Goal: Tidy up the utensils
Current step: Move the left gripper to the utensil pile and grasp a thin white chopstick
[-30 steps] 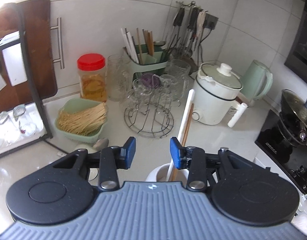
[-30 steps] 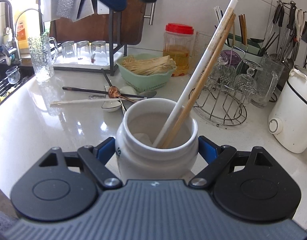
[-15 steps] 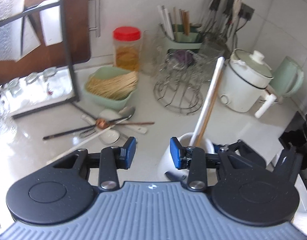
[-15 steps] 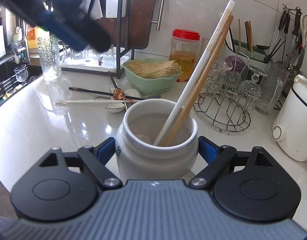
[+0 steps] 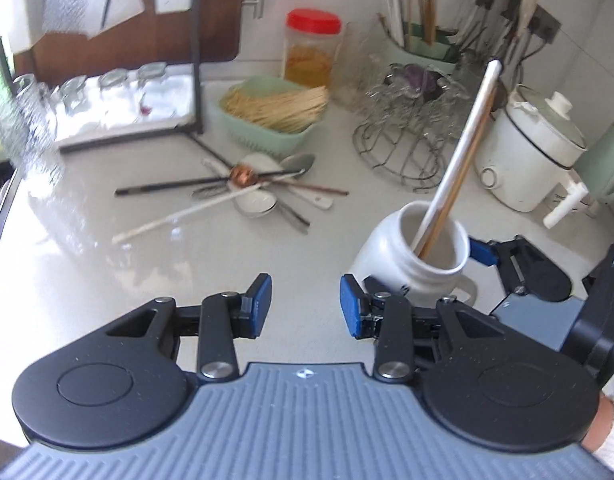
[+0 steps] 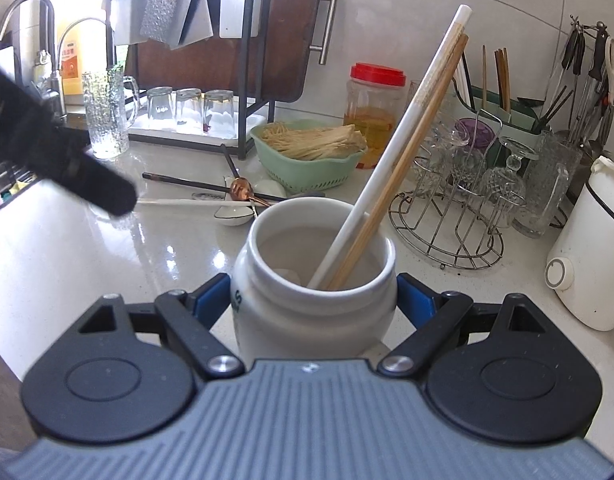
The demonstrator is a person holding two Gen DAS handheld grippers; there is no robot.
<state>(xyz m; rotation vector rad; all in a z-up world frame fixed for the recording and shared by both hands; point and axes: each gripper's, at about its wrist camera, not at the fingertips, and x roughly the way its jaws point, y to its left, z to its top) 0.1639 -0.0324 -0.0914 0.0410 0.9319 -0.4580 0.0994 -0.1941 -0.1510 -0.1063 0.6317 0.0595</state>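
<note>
My right tool [image 6: 313, 300] is clamped on the white ceramic jar [image 6: 313, 280], one blue pad on each flank of it, low in the centre of the right wrist view. The jar stands on the white table [image 6: 107, 264]. Inside it a white chopstick [image 6: 403, 136] and a wooden chopstick [image 6: 411, 152] lean together toward the upper right, their tips well above the rim.

My left tool [image 5: 305, 306] hangs over bare table at the lower centre of its view, jaws partly apart with nothing between them. The jar [image 5: 411, 256] sits just right of its right pad.

The loose utensils [image 5: 263, 188] lie in a crossed heap in the middle of the left wrist view: a long white chopstick [image 5: 179, 216], a dark chopstick [image 5: 167, 188], a copper spoon [image 5: 243, 174], a metal spoon [image 5: 299, 162] and a white ceramic spoon [image 5: 255, 202]. Just behind the heap is a green basket [image 5: 267, 136] filled with pale sticks, with a wire glass rack [image 5: 403, 136] to its right.
</note>
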